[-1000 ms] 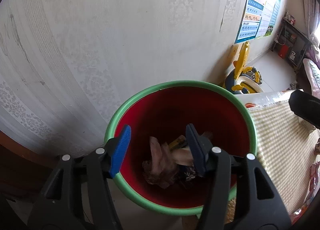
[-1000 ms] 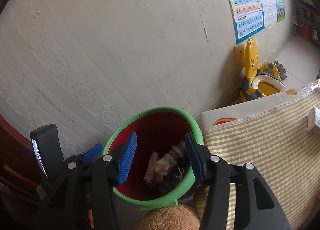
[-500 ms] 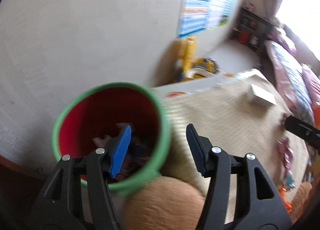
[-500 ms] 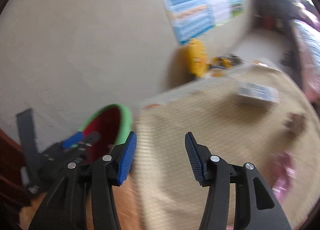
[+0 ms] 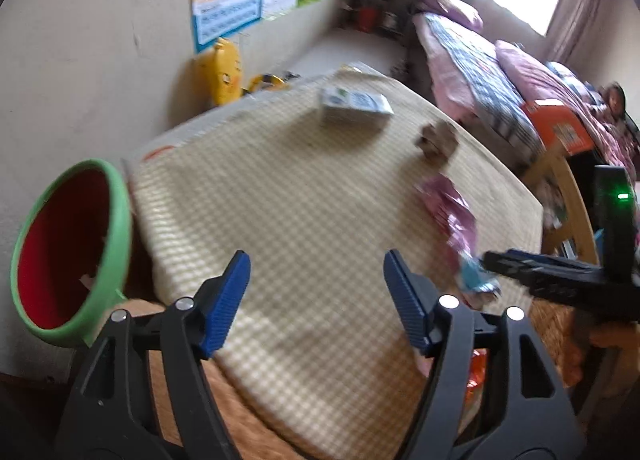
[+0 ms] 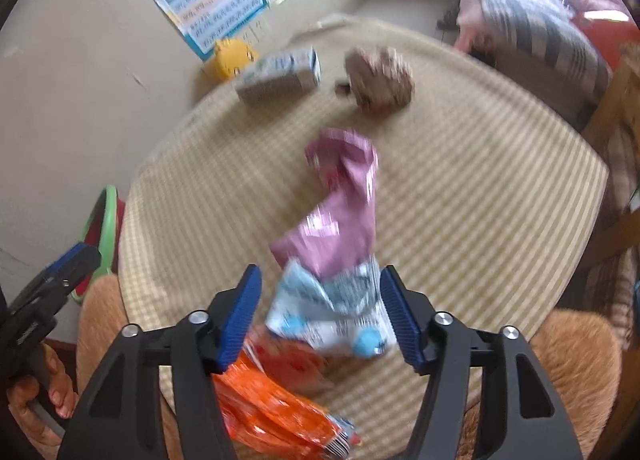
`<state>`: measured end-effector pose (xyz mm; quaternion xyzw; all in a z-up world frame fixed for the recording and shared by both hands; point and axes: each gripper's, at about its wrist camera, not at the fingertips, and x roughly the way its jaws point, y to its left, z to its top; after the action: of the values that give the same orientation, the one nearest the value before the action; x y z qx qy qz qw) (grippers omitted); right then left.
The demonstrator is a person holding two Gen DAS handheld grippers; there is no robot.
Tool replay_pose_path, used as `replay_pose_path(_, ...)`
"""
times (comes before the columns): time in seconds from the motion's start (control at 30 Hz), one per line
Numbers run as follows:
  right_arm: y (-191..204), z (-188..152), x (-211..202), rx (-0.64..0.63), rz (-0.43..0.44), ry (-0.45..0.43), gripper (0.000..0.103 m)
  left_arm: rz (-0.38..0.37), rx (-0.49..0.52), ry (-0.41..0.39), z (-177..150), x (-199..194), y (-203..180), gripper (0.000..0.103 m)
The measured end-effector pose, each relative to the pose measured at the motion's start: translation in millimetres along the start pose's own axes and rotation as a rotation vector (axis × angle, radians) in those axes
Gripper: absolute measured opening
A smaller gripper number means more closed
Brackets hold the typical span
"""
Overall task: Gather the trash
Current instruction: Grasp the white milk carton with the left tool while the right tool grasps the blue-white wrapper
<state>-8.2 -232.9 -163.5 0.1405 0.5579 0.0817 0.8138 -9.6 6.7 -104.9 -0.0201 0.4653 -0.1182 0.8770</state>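
Observation:
My left gripper [image 5: 316, 260] hangs over the checked tablecloth [image 5: 304, 196], its jaws opening with nothing between them. The green-rimmed red bin [image 5: 72, 252] stands to its left, beside the table. My right gripper [image 6: 320, 272] is opening too, lowered around a blue-and-white wrapper [image 6: 332, 308]; the left pad stands clear of it. Beyond lie a pink wrapper [image 6: 344, 212], a brown crumpled ball [image 6: 380, 80] and a white carton [image 6: 280, 74]. An orange wrapper [image 6: 272, 404] lies under the right gripper's left finger.
A wall with posters [image 5: 228, 0] runs behind the table, with a yellow toy [image 5: 220, 76] at its foot. A bed with pink bedding [image 5: 500, 72] stands to the right. A wooden chair [image 5: 560, 180] is at the table's right edge. A hand [image 6: 40, 400] holds the left gripper.
Both grippers swung right, from over the bin to over the table. Their jaws stand wider. The right gripper came down around the blue-and-white wrapper.

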Motion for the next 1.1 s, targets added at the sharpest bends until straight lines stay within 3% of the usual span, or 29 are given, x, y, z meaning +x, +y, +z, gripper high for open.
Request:
replay_pose_path(0.1, -1, -6, 15, 0.015, 0.023, 0.048, 0.063, -0.016, 0.011, 0.022, -5, 3, -11, 0.069)
replay_pose_path(0.17, -2, -7, 18, 0.005, 0.024, 0.053, 0.055, -0.007, 0.03, 0.026, -7, 6, -18, 0.069)
replay_pose_path(0.23, 0, -7, 18, -0.003, 0.035, 0.05, 0.041, -0.001, 0.036, 0.024, -5, 8, -22, 0.069)
replay_pose_path(0.27, 0, -7, 14, -0.011, 0.042, 0.036, 0.025, 0.002, 0.037, 0.022, -4, 10, -26, 0.069)
replay_pose_path(0.3, -1, -7, 11, -0.012, 0.044, 0.03, 0.018, 0.007, 0.038, 0.019, -3, 11, -27, 0.069)
replay_pose_path(0.57, -10, -11, -26, -0.03, 0.055, -0.11, 0.016, 0.126, 0.117, -0.03, 25, 38, -47, 0.069)
replay_pose_path(0.67, -18, -10, -23, -0.01, 0.071, -0.106, 0.016, 0.156, 0.149, -0.06, 45, 49, -50, 0.069)
replay_pose_path(0.77, -22, -6, -15, 0.011, 0.107, -0.082, 0.018, 0.138, 0.224, -0.089, 74, 66, -52, 0.073)
replay_pose_path(0.87, -29, -5, -9, 0.033, 0.153, -0.061, 0.028, 0.093, 0.307, -0.072, 116, 92, -50, 0.075)
replay_pose_path(1.0, -40, -3, -5, 0.064, 0.191, -0.065, 0.038, 0.137, 0.396, -0.067, 162, 128, -51, 0.075)
replay_pose_path(1.1, -50, 0, -1, 0.091, 0.223, -0.06, 0.04, 0.153, 0.476, -0.048, 183, 159, -57, 0.075)
